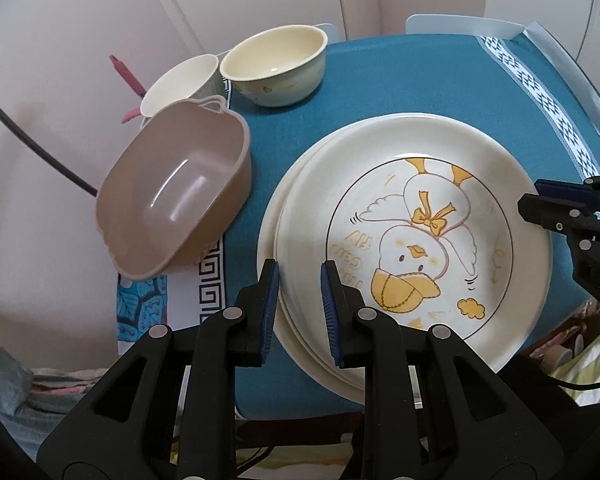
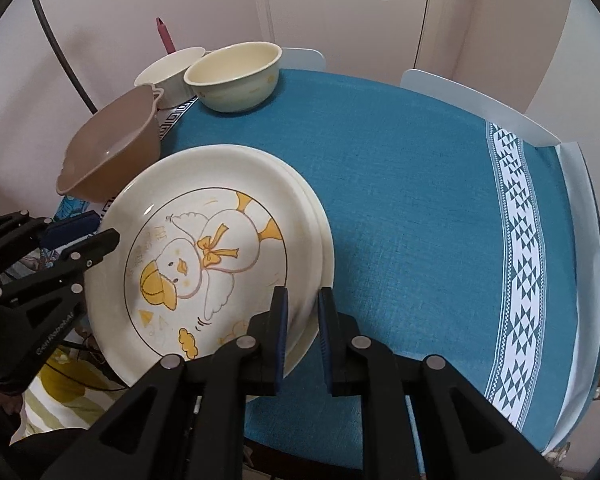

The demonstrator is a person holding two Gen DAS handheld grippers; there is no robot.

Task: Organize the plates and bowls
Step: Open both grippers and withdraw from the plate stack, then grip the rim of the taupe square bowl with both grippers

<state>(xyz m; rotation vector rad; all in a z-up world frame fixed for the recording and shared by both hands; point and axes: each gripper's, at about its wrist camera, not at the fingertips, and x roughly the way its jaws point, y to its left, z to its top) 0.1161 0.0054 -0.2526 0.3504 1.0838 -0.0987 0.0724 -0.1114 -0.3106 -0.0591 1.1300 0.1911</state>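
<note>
Lower centre of both views: left claw (image 1: 299, 308) and right claw (image 2: 302, 330) straddle opposite rims of the stacked plates (image 1: 404, 240), jaws narrow, contact unconfirmed. Uneven lifting could slide the top plate off.

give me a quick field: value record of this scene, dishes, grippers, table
plates: stack of cream plates, duck drawing on the top one, near the table's front edge
left hand-held gripper: fingers straddle the stack's rim, gap visible, not clamped
right hand-held gripper: fingers straddle the opposite rim, gap visible
brown bowl: tilted, at the table's left edge
cream bowl: upright, empty, at the far side
white bowl: beside the cream bowl, tilted
table covering: blue tablecloth with white patterned band
</note>
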